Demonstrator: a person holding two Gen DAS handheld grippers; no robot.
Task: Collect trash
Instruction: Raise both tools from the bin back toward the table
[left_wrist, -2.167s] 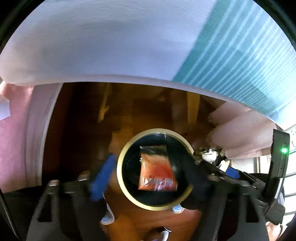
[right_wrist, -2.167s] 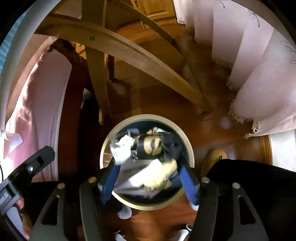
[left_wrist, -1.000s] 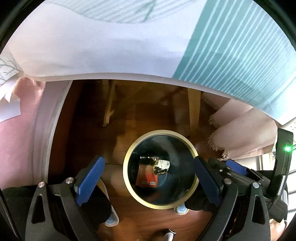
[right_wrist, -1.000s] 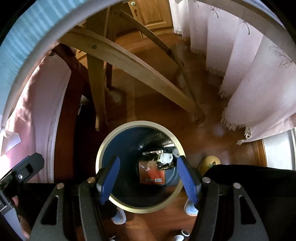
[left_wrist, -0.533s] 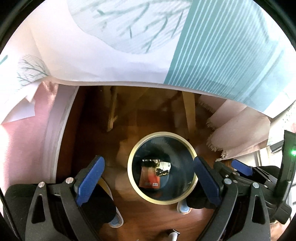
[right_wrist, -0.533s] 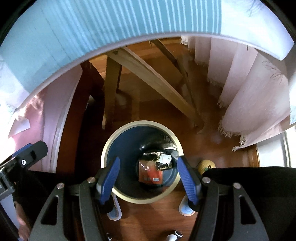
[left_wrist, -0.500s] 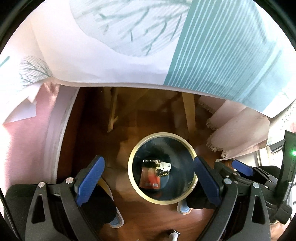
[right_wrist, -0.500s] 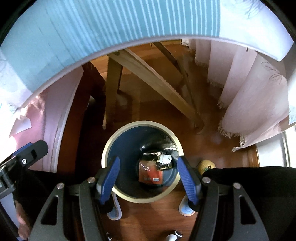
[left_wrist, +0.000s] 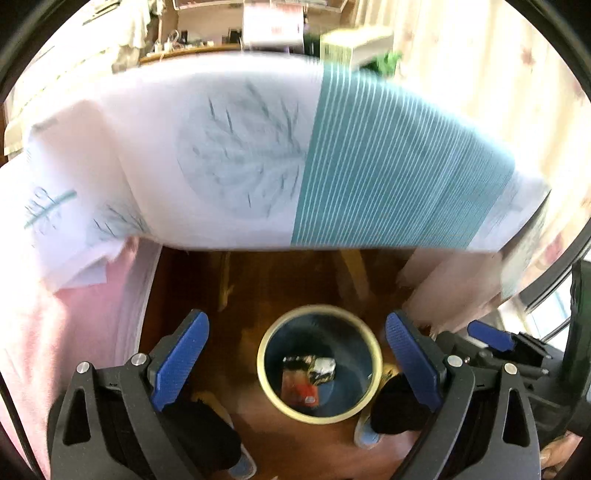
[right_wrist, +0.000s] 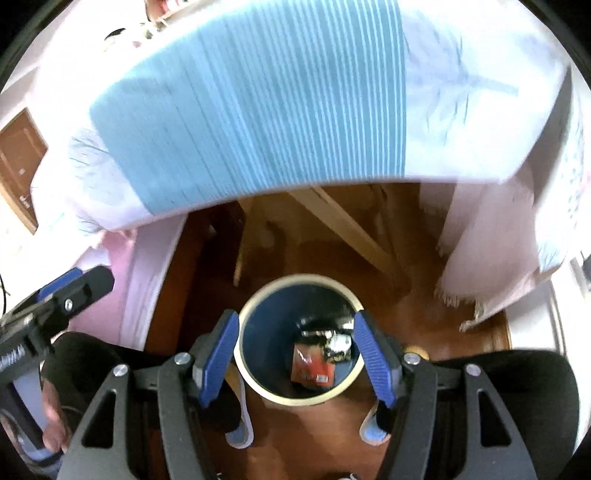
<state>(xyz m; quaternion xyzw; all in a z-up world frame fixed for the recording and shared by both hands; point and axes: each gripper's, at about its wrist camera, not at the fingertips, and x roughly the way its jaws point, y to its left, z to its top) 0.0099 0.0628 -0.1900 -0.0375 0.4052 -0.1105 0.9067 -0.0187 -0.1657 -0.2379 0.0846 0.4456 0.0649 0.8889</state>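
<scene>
Two pieces of trash are counted at the bottom of the one bin (left_wrist: 320, 415): a red packet (left_wrist: 298, 386) and a crumpled dark wrapper (left_wrist: 321, 366) touching it. Since a second ago both grippers have been raised away from the bin, so more of the table (left_wrist: 258, 155) above it is seen; this drop is judged done. The left gripper (left_wrist: 295, 365) and the right gripper (right_wrist: 297, 356) are each held spread and empty, two blue fingers (right_wrist: 218, 356) apiece, over the bin.

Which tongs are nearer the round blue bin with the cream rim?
Right, as far as I can judge. The right tongs hang open, straddling the round blue bin with the cream rim; the left tongs sit open, wider and seemingly higher.
</scene>
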